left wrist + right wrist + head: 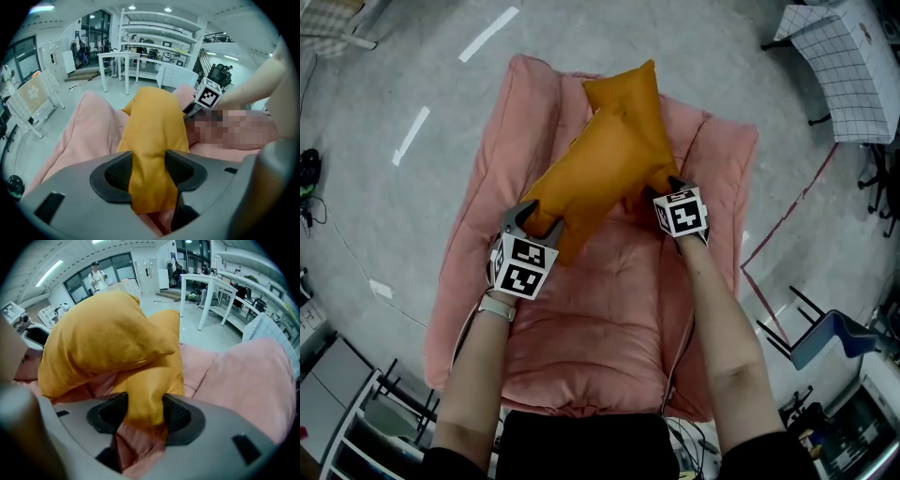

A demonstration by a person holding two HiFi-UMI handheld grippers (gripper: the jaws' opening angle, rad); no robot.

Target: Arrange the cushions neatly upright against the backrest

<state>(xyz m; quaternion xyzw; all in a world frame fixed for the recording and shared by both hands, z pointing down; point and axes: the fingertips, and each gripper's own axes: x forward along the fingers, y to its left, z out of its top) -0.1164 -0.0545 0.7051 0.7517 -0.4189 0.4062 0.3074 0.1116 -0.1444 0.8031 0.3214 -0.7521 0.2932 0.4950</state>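
Observation:
A large orange cushion (600, 164) lies slantwise over the seat of a pink padded armchair (591, 319). A second orange cushion (626, 89) stands behind it against the backrest (534, 80). My left gripper (536, 225) is shut on the front cushion's lower left corner, and in the left gripper view the orange fabric (152, 136) fills the gap in the left gripper (149, 171). My right gripper (668, 190) is shut on the cushion's right corner. The right gripper view shows the right gripper (143, 411) pinching orange fabric (140, 394), with pink upholstery just below.
Grey floor with white tape marks (487, 33) surrounds the armchair. A table with a gridded cloth (844, 56) stands at the upper right and a blue chair (830, 337) at the right. White shelving (159, 33) and a white table (115, 61) stand far behind.

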